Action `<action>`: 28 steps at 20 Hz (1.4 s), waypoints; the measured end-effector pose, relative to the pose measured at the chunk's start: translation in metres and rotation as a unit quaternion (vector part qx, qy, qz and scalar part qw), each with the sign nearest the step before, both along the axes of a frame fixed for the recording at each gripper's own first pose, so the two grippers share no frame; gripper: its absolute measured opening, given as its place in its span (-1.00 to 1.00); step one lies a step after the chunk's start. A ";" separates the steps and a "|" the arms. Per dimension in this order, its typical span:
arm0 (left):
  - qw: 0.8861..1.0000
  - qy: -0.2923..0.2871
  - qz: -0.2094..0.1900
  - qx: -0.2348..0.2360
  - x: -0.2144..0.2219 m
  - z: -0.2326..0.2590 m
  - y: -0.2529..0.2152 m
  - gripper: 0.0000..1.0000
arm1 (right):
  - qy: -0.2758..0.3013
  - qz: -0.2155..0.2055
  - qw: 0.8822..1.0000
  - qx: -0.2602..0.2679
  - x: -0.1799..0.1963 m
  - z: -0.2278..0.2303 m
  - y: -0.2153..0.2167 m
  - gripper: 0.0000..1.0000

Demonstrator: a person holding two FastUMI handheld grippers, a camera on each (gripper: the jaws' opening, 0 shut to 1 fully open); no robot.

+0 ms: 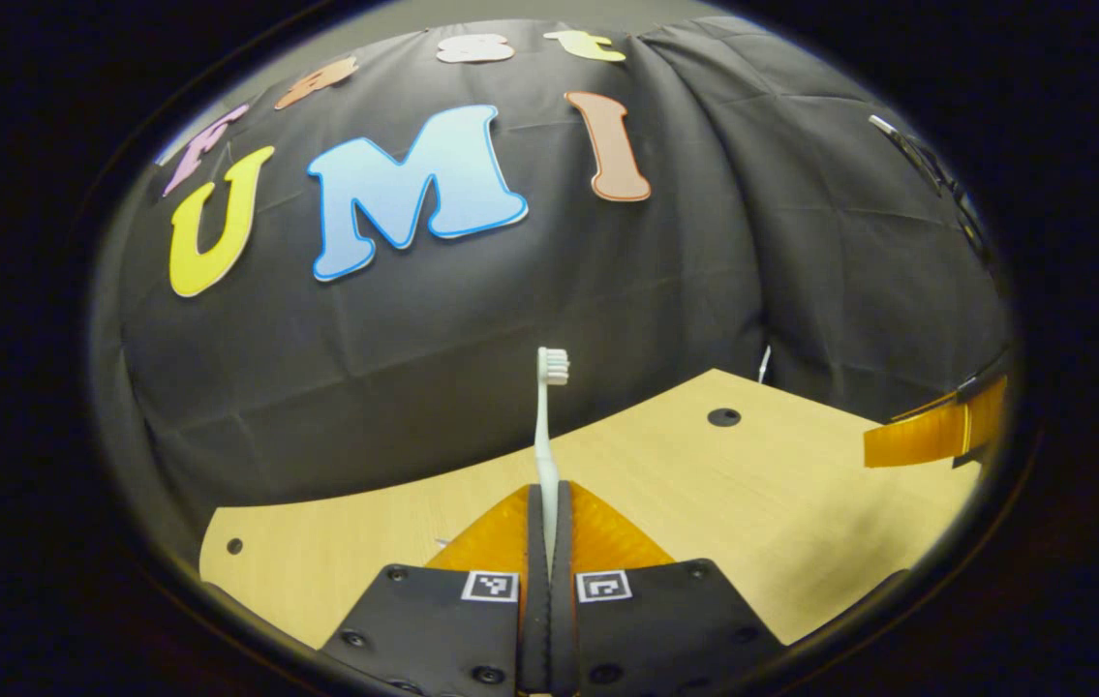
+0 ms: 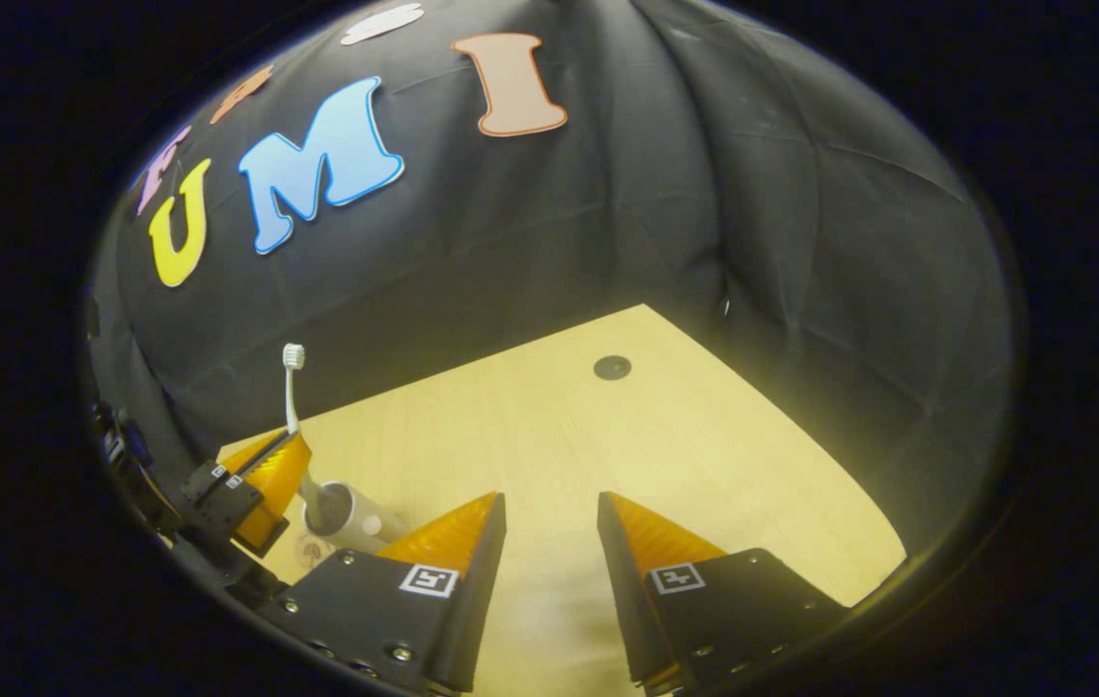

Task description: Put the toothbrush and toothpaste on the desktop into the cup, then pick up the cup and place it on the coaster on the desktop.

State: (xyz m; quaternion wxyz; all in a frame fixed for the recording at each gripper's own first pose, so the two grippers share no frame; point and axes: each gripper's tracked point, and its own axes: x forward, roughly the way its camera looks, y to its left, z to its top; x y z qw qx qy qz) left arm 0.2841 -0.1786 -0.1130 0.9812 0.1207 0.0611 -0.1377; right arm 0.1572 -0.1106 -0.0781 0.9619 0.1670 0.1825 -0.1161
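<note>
Toothbrush (image 1: 545, 455) — slim, bristled — pinched in left tongs (image 1: 549, 503).

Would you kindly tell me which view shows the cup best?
The right gripper view: the cup stands on the desktop, rim visible, the toothbrush reaching down into it. In the left gripper view, the left hand-held gripper hides it.

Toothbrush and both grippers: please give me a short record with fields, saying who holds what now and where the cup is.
left gripper: shut on the toothbrush, seen also from the right gripper view
toothbrush: upright, bristles on top, handle between the fingers; its lower end goes into the cup
cup: white, on the desktop, beside the left gripper
right gripper: open, holds nothing, above the desktop
desktop: light wood, with a dark round hole cover near the back
toothpaste: cannot tell where it is
coaster: cannot tell
</note>
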 end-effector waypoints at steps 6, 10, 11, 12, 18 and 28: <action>1.000 -0.001 0.005 -0.009 -0.007 -0.001 0.003 -0.84 | 0.006 0.010 1.000 0.002 0.004 -0.004 0.010 0.14; 1.000 0.005 0.001 -0.022 -0.013 -0.002 0.002 -0.73 | 0.005 0.012 1.000 0.006 0.005 -0.003 0.014 0.14; 1.000 0.006 0.002 -0.023 -0.016 -0.001 0.002 -0.73 | 0.004 0.013 1.000 0.007 0.006 -0.003 0.015 0.14; 1.000 0.003 0.003 -0.023 -0.018 0.001 0.004 -0.72 | 0.003 0.013 1.000 0.008 0.006 -0.003 0.015 0.14; 1.000 -0.002 0.014 -0.020 -0.025 0.003 0.007 -0.43 | 0.001 0.017 1.000 0.008 0.003 -0.001 0.017 0.14; 0.999 -0.014 0.031 -0.034 -0.056 0.028 0.031 -0.49 | -0.001 0.066 0.998 -0.004 0.011 -0.001 0.038 0.21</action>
